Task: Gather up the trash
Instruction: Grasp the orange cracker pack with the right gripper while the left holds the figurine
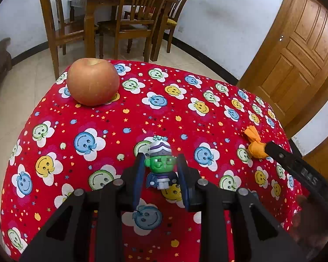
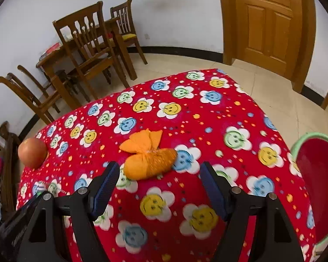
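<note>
A tied orange trash bag lies on the red smiley-flower tablecloth. My right gripper is open, its blue-padded fingers spread on either side of the bag's near end, not touching it. In the left wrist view the bag lies at the right with the right gripper's finger beside it. My left gripper has its fingers close on both sides of a small green-faced toy figure standing on the cloth; whether they press it is unclear.
An apple sits at the far left of the table, also in the right wrist view. A red basin with a green rim stands off the table's right edge. Wooden chairs and a table stand behind; a wooden door is at the right.
</note>
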Demonstrator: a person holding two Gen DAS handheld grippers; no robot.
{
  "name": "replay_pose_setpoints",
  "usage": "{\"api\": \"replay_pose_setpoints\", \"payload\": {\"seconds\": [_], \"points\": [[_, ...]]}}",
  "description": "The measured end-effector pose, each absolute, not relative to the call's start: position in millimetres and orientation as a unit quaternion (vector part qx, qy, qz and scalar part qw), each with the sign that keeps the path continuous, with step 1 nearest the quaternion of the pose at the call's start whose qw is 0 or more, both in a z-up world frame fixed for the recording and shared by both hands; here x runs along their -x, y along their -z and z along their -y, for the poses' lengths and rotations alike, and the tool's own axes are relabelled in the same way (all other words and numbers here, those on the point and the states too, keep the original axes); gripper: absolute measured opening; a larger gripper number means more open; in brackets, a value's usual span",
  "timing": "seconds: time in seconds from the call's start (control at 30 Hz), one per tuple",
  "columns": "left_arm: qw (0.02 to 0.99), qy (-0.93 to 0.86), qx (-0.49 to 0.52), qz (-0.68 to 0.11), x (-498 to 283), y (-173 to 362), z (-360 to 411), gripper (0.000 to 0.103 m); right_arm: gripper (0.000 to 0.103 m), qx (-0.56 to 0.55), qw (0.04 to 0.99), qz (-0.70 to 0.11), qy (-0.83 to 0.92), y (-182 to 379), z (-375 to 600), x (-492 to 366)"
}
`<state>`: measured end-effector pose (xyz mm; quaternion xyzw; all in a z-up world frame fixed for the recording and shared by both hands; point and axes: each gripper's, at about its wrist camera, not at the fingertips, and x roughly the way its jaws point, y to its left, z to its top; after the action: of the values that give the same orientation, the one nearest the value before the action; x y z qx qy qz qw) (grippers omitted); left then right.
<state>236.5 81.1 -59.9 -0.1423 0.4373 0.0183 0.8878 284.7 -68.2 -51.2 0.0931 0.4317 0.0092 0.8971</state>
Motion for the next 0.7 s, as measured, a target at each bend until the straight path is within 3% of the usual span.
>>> {"api": "replay_pose_setpoints", "payload": {"seconds": [0.13, 0.17, 0.27, 0.7], "points": [[0.887, -0.020, 0.143, -0.439, -236, 61, -82, 0.029, 0.074, -0.094, 0.892, -0.442, -0.009, 62, 65, -293], [0.887, -0.020, 0.143, -0.439, -236, 61, -82, 0.029, 0.063, -0.095, 0.890, -0.447, -0.012, 65, 64, -294], [0.887, -0.018, 0.141, -0.439, -237, 61, -81, 0.029, 0.047, -0.081, 0.891, -0.446, -0.019, 69, 58, -291], [0.893, -0.006, 0.130, -0.430, -235, 58, -73, 0.029, 0.029, -0.079, 0.908, -0.409, -0.045, 43, 72, -248]]}}
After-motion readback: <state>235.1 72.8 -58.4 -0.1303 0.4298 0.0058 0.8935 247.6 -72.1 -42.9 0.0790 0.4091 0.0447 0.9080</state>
